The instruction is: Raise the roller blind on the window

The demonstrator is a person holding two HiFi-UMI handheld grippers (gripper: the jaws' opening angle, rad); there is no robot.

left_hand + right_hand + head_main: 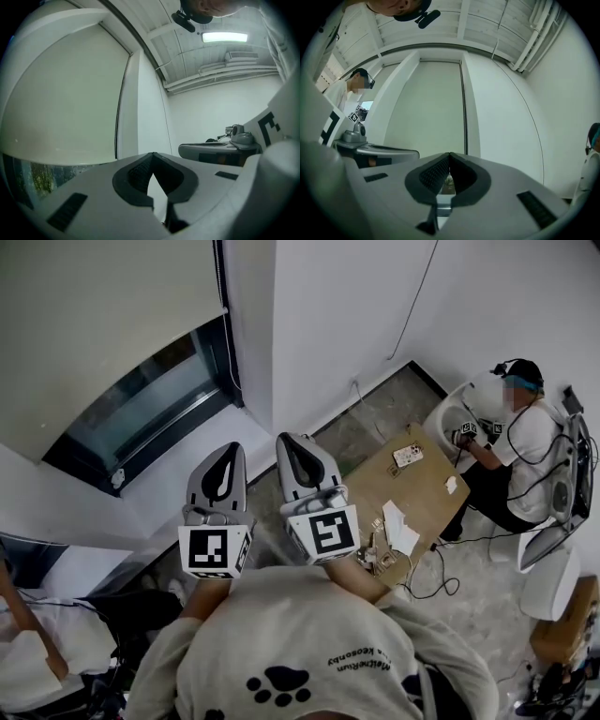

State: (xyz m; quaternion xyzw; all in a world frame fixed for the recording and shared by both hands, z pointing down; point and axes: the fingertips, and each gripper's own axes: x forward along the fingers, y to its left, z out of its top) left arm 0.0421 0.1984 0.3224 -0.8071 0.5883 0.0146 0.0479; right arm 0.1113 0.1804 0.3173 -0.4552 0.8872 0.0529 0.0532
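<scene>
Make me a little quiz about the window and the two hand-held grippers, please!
1. True or false: the roller blind covers the whole window.
2. What is the left hand-held gripper holding? A) a cord B) nothing C) a cup
3. Fill the gap: the right hand-held gripper has its jaws ____ (open or shut).

Key: 1 false, a strip of glass shows below the blind. 2 B. 3 shut.
</scene>
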